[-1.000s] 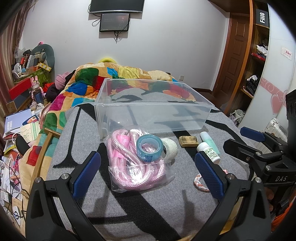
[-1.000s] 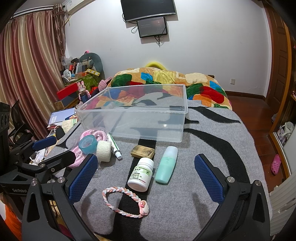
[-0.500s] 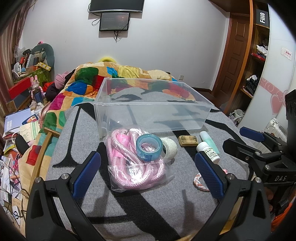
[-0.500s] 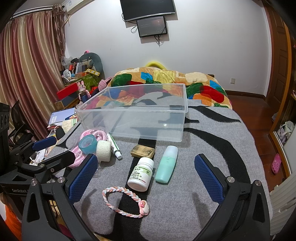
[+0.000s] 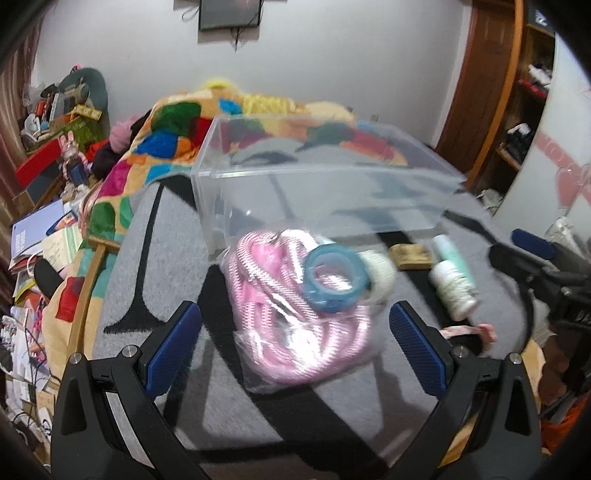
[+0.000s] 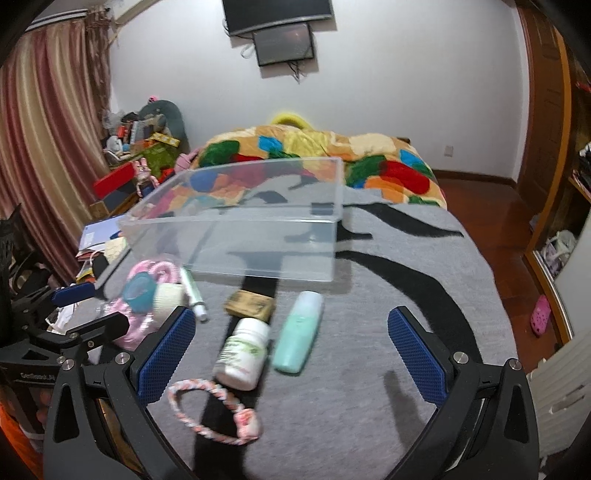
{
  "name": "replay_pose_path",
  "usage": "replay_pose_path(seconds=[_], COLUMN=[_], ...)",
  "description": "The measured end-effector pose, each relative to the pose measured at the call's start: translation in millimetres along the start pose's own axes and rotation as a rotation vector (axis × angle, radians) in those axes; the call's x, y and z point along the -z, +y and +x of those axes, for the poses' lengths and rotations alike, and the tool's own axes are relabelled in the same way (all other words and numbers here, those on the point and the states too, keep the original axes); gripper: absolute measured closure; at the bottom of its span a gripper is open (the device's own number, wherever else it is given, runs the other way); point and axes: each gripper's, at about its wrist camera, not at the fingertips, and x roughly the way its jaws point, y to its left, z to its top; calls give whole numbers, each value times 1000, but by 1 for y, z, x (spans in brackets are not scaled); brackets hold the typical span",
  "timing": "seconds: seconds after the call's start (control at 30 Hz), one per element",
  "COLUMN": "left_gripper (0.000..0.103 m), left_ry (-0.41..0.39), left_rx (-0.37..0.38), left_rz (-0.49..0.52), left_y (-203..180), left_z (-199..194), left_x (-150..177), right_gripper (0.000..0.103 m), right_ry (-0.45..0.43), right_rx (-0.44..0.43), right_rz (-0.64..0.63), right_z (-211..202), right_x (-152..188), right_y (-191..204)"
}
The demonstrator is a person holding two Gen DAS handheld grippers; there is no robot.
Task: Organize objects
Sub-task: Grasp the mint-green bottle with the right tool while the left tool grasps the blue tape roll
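I see even indoor light, motion blur smearing the clear plastic storage box [image 5: 325, 192], and fisheye bending with dark corners around it.

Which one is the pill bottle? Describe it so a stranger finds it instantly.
Start at the clear plastic bin on the grey blanket. In front of it, beside the mint-green tube, lies the white pill bottle. Only it carries a green-printed label and white cap.

The room has a white wall [image 6: 388, 81] with a dark TV [image 6: 277, 13] up high. Long pink curtains [image 6: 48, 129] hang on one side — a brown wooden door [image 6: 546, 92] stands on the other. The floor [image 6: 487, 206] is reddish wood.
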Motion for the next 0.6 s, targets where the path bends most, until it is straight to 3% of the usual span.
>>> replay_pose_path(seconds=[0.13, 0.2, 0.27, 0.47, 0.53, 0.6], left_gripper=[0, 3, 22, 48, 51, 60], left_ry=[-44, -83, -91, -47, -66, -77], left_rx=[9, -1, -7, 12, -3, -10], left_rz=[-30, -4, 35, 94, 100, 101], left_y=[5, 3, -3, -13, -14, -14], left_z=[-1, -4, -4, 12, 12, 11], left_x=[-8, -14, -16, -15, -13, -12], right_gripper=[7, 17, 25, 48, 53, 57], right_ry=[27, 52, 79, 144, 160, 157], right_rx=[-7, -31, -50, -63, -59, -36], right_rz=[38, 53, 61, 60, 54, 31], right_z=[12, 20, 27, 48, 54, 56], right_x=[0, 1, 0, 2, 2, 3], right_y=[-14, -19, -25, -27, -29, -26])
